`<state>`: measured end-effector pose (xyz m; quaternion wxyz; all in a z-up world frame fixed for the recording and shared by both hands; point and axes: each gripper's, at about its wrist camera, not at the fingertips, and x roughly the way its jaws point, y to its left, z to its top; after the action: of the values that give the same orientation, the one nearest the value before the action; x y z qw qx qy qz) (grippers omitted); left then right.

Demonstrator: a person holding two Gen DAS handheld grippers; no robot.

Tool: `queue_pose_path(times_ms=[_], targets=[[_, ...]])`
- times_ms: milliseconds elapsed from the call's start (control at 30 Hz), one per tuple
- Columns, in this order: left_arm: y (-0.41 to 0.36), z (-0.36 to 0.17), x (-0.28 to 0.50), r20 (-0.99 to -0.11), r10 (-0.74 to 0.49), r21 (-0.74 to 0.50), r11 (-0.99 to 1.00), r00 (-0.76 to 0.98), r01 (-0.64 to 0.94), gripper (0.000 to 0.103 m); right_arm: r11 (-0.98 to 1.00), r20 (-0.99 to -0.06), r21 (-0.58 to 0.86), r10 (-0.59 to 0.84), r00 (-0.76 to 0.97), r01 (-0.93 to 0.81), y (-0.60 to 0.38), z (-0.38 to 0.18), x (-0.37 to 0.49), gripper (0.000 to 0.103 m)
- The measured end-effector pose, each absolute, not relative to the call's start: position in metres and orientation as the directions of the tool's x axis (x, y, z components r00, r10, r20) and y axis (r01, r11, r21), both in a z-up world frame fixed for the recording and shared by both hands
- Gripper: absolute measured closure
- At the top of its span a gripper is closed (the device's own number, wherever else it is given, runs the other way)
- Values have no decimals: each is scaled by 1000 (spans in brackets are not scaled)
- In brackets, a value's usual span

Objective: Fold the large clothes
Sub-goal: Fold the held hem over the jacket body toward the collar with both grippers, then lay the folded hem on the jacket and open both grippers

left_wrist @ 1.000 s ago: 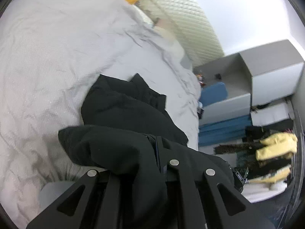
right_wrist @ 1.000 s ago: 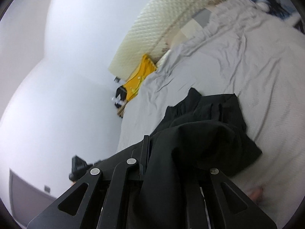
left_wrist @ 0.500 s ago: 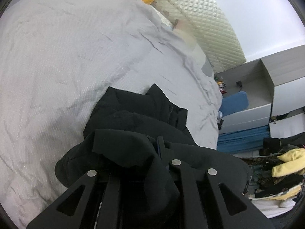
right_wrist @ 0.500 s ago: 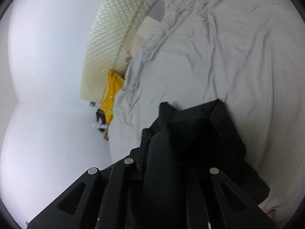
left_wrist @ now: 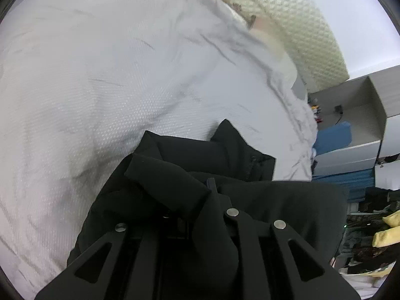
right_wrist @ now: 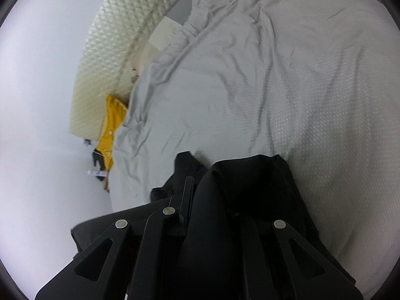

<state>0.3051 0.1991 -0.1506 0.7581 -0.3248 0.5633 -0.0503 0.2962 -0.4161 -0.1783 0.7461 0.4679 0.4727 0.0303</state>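
Observation:
A large black garment (left_wrist: pixel 205 155) lies bunched on a bed with a light grey quilt (left_wrist: pixel 100 75). My left gripper (left_wrist: pixel 210 187) is shut on a fold of the black garment, and the cloth drapes over its fingers. In the right wrist view my right gripper (right_wrist: pixel 190 187) is shut on another part of the same garment (right_wrist: pixel 250 180), which hangs over and hides the right finger. Both grippers hold the cloth just above the quilt (right_wrist: pixel 275 87).
A cream quilted headboard (left_wrist: pixel 295 25) stands at the bed's far end, with a yellow item (right_wrist: pixel 110 130) beside it. Grey shelves and blue bins (left_wrist: pixel 350 135) stand past the bed's right edge, with piled clothes (left_wrist: pixel 375 230) below.
Both grippers have moved forward over the bed with the garment in them. The black cloth now lies closer to the fingers and covers more of them.

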Motion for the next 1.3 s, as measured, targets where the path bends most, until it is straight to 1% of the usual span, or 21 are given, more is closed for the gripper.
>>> queue_pose_path(times_ms=[133,267,300,333,467,533,600,633,667,700,733,767,800,833,933,1033,1167,1267,1300], targets=[[195,-165,319,-825,-455,-546,796,336,-262,90,556,-688,718,478,546,418,-414,-199,305,98],[199,-169,320,-811,-489,-574,772,321,-274,90,528,-669,740,508,543,418,-415,-207,306,97],[200,-169,318,-805,-501,-583,768,318,-266,90,516,-658,751,523,542,413,-416,-207,305,96],[202,-168,316,-798,-512,-594,760,318,-264,90,503,-643,764,541,542,404,-418,-207,304,93],[214,-159,296,-739,-584,-668,697,335,-259,88,460,-593,804,585,553,376,-430,-204,289,89],[228,-154,281,-697,-626,-715,641,350,-278,85,445,-571,821,601,559,359,-437,-199,279,85],[240,-145,268,-678,-638,-734,617,366,-285,82,444,-567,823,602,563,354,-444,-192,269,82],[246,-137,260,-676,-629,-734,619,384,-278,77,449,-569,821,597,566,352,-447,-187,265,81],[251,-129,254,-680,-614,-729,629,401,-271,72,463,-574,817,591,567,344,-452,-179,259,77],[255,-120,247,-684,-596,-720,645,421,-257,58,484,-586,806,576,569,341,-453,-172,257,72],[259,-105,238,-695,-560,-697,680,451,-229,46,532,-618,775,529,581,340,-457,-159,251,58],[260,-95,233,-704,-531,-674,709,471,-208,43,576,-644,743,477,598,340,-461,-146,246,38],[259,-81,226,-712,-487,-638,750,505,-176,40,607,-656,721,443,612,334,-463,-136,243,31],[255,-70,221,-714,-452,-606,781,535,-148,39,643,-664,696,407,627,320,-462,-124,239,28],[226,-48,208,-694,-391,-519,854,605,-42,39,762,-674,601,323,664,239,-441,-91,230,28],[172,-49,206,-688,-345,-401,914,639,61,39,835,-645,540,327,691,109,-395,-76,225,26],[96,-74,212,-696,-310,-283,947,648,149,39,884,-628,467,350,696,-22,-321,-84,224,18],[45,-99,216,-679,-252,-172,968,689,184,39,910,-639,405,350,685,-87,-275,-103,225,16],[33,-106,218,-672,-241,-153,970,700,187,39,917,-639,385,346,687,-104,-262,-110,226,16]])
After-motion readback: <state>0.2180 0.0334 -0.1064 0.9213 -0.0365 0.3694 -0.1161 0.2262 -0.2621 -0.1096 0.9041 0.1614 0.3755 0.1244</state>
